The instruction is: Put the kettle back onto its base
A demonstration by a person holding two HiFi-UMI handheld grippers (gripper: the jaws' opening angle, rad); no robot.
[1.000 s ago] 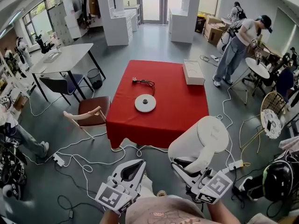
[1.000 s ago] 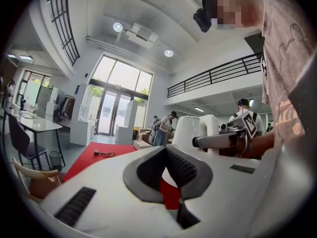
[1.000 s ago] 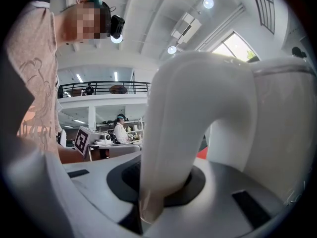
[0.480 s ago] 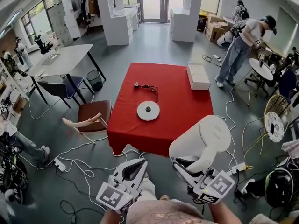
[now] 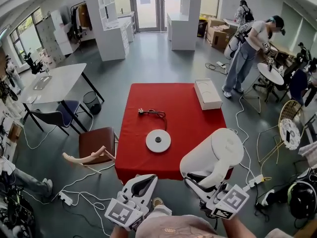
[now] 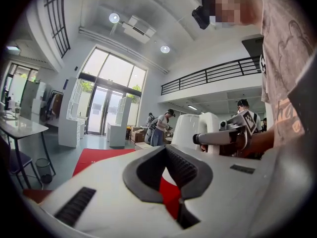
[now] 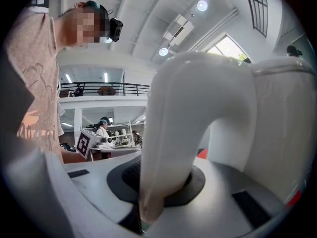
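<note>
The white kettle (image 5: 213, 155) hangs in the air at the red table's (image 5: 193, 118) near right corner, tipped over towards the right. My right gripper (image 5: 198, 180) is shut on its handle (image 7: 168, 148), which fills the right gripper view. The round white base (image 5: 158, 141) lies flat on the red cloth, left of and beyond the kettle, with its black cord (image 5: 153, 114) trailing farther back. My left gripper (image 5: 142, 182) is held before the table's front edge, shut, with nothing between its pads (image 6: 148, 170). The kettle (image 6: 198, 130) also shows to the right in the left gripper view.
A white box (image 5: 208, 94) lies at the table's far right corner. A brown chair (image 5: 96, 143) stands at the table's left side. Cables (image 5: 79, 182) trail over the floor. A person (image 5: 247, 48) stands at the back right, beside a small round table (image 5: 270, 73). A white desk (image 5: 52, 83) is at the left.
Both grippers and the kettle have been carried forward towards the red table, which now lies closer in the head view. The grip on the handle is unchanged.
</note>
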